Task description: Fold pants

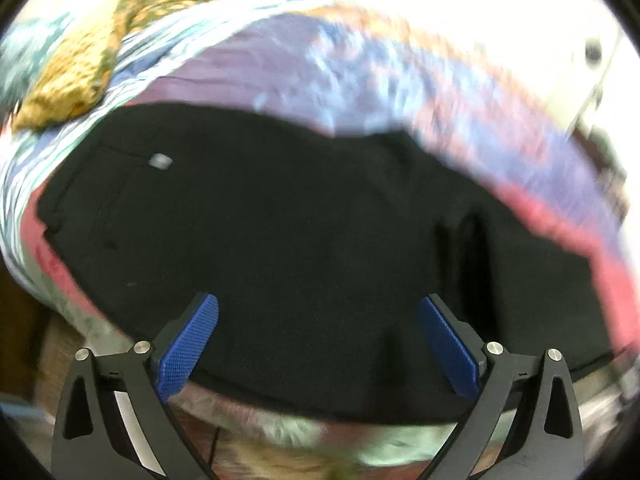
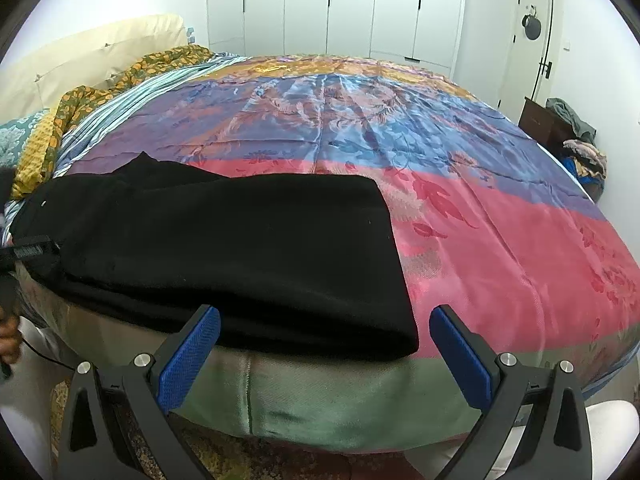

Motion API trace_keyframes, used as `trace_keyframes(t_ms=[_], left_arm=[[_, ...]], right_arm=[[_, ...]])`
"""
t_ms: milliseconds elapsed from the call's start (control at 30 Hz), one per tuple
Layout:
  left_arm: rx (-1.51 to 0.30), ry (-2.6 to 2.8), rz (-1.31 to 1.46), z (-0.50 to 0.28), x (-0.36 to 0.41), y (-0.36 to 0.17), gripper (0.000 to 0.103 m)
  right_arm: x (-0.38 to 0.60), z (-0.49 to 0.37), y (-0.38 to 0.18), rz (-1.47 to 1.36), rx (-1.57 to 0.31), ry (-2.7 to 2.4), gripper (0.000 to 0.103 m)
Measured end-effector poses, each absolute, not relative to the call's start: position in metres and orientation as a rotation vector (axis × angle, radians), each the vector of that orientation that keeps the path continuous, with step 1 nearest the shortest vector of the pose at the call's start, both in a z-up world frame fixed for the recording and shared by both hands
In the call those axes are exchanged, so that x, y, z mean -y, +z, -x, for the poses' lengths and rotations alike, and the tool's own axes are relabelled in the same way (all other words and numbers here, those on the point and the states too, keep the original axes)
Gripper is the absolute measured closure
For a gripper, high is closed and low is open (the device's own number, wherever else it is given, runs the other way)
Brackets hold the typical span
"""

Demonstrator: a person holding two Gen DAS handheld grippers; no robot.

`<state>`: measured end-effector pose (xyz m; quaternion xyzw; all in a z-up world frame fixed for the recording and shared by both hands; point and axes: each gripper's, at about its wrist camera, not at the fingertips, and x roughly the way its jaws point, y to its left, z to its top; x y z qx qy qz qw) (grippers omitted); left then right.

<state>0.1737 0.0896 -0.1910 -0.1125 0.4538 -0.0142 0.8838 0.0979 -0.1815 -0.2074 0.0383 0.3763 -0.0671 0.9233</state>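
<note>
Black pants (image 2: pixel 224 248) lie folded lengthwise along the near edge of the bed (image 2: pixel 500 240), the folded end toward the right. In the left wrist view the pants (image 1: pixel 280 240) fill the middle, with a small white tag (image 1: pixel 160 161) near the waist at the left. My left gripper (image 1: pixel 318 312) is open and empty, hovering over the pants' near edge. My right gripper (image 2: pixel 324 322) is open and empty, just in front of the pants' right folded end. The left gripper's body shows at the far left of the right wrist view (image 2: pixel 28 250).
The bed has a bright pink, blue and purple satin cover (image 2: pixel 400 128). A yellow patterned cloth (image 2: pixel 80 112) and a cream pillow (image 2: pixel 88 52) lie at the head, left. White wardrobes (image 2: pixel 340 4) and a door (image 2: pixel 536 40) stand behind. A dark stand with clothes (image 2: pixel 568 128) is at the right.
</note>
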Motion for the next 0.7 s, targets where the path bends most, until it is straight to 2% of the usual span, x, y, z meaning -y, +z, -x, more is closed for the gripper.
trace_keyframes(t_ms=[200,333,400,500,700], left_arm=[[-0.792,0.095,0.558,-0.152,-0.201,-0.150,0.002],[-0.739,0.243,0.972,-0.132,-0.302,-0.180,0.005],[-0.715,0.274,1.089,-0.122,-0.327,-0.196,0.007],[-0.724,0.286,1.160,-0.116,-0.340,-0.214,0.012],[-0.790,0.221,1.121,-0.134,-0.318,-0.230,0.012]], right_arm=[[0.177,-0.098,-0.207,-0.071,-0.775,-0.121,0.000],[0.171,-0.098,-0.206,-0.059,-0.769,-0.104,0.000],[0.170,-0.099,-0.207,-0.053,-0.770,-0.097,0.000],[0.169,-0.100,-0.208,-0.054,-0.779,-0.094,0.000],[0.167,-0.101,-0.210,-0.048,-0.792,-0.096,0.000]])
